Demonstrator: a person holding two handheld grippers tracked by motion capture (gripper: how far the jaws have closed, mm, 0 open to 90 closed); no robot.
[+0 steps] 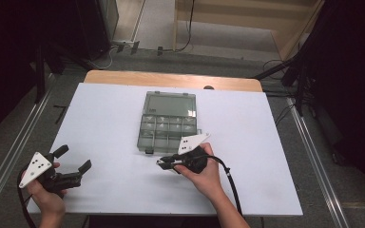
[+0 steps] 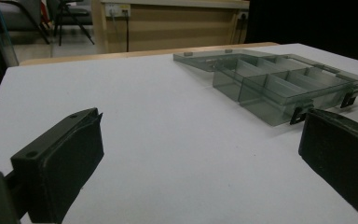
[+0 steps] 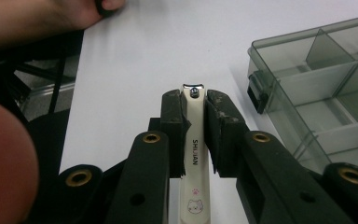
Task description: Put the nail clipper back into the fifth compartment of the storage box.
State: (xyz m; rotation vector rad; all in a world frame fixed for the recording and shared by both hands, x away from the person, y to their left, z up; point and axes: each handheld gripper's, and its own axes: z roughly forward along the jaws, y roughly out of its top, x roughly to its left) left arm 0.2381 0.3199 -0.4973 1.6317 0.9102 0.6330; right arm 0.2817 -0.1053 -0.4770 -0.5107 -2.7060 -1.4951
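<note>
- The right tool (image 1: 164, 164) is pinching a cream-white nail clipper (image 3: 195, 140); in the right gripper view both black pads press flat against the clipper's long sides.
- The clipper lies lengthwise between the jaws, its metal cutting end poking out just past the pad tips and its other end running back toward the camera.
- Lettering runs along the clipper's top face, and a small cartoon animal face is printed near its rear end.
- In the high view the right tool sits just above the white surface (image 1: 109, 118), near its front edge, with the jaws pointing to the left of that view.
- A smoky grey transparent compartment box (image 1: 168, 122) lies open in the middle of the surface, just beyond the right tool; its lid is folded flat away from the person.
- The box's tray is split by dividers into several small cells, and the cells that can be seen hold nothing.
- Two dark latches sit on the box's near wall, one of them close beside the right tool in the right gripper view.
- The left tool (image 1: 73, 164) is spread wide with nothing between its jaws, held low over the front left corner of the surface.
- The left tool is well apart from the box and from the clipper.
</note>
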